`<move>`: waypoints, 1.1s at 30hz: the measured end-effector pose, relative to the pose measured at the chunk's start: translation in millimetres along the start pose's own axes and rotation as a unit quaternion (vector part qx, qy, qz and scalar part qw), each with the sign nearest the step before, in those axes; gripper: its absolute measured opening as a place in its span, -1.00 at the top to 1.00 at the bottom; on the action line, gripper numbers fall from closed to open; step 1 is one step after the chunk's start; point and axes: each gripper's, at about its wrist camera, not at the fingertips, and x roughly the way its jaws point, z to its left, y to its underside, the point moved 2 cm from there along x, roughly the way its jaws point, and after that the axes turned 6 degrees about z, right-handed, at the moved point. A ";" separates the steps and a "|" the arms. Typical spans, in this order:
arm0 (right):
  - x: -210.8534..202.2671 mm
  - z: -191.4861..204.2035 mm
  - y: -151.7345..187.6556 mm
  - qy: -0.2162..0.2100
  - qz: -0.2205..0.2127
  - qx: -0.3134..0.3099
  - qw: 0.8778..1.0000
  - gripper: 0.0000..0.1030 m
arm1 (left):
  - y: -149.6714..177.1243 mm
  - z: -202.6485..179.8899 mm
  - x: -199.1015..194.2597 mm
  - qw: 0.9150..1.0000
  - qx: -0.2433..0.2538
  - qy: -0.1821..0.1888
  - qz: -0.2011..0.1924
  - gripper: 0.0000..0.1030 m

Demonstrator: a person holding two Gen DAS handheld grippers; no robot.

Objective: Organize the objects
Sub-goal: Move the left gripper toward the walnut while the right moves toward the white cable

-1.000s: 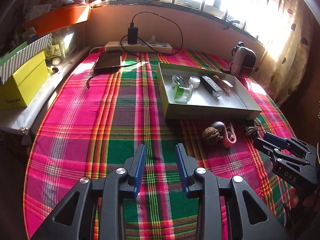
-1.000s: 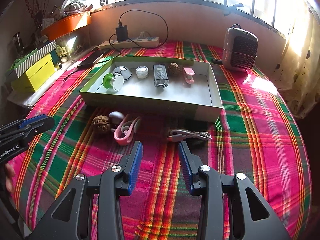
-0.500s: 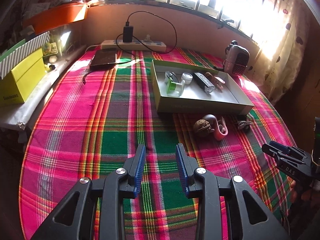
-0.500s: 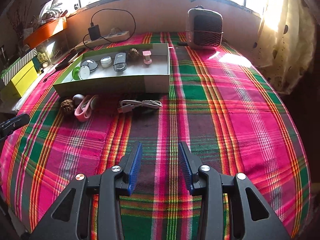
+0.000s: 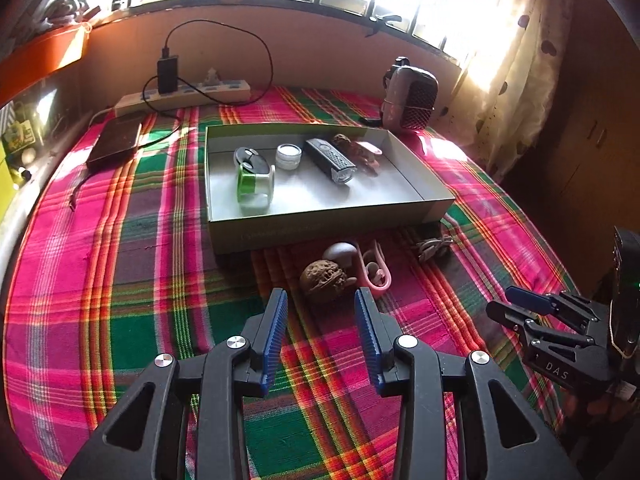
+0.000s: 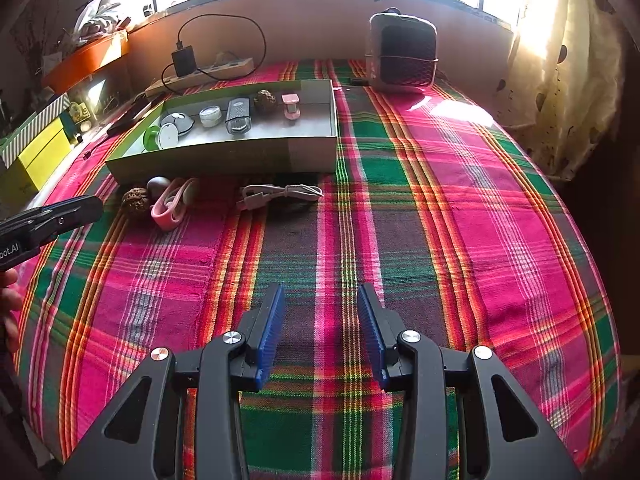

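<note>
We see the tray [image 5: 320, 224] holding five or six small items, so sorting looks about half done. Outside its front wall, at twelve o'clock from our left gripper [image 5: 321, 314], lie a walnut [image 5: 323, 278], stone [image 5: 340, 251], pink clip [image 5: 376, 270] and, toward one o'clock, a cable [image 5: 434, 245]. Left jaws have just been opening, empty; the right gripper [image 6: 321, 322] is also apart and empty. Nothing blocks the walnut.

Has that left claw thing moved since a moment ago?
Yes. The left gripper has closed in on the walnut before the tray, jaws just opening, empty.
</note>
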 end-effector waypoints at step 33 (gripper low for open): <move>37.4 -7.3 -70.8 -0.106 -0.011 -0.050 0.993 0.09 | -18.3 8.0 40.6 0.999 -0.024 -0.008 0.035 0.29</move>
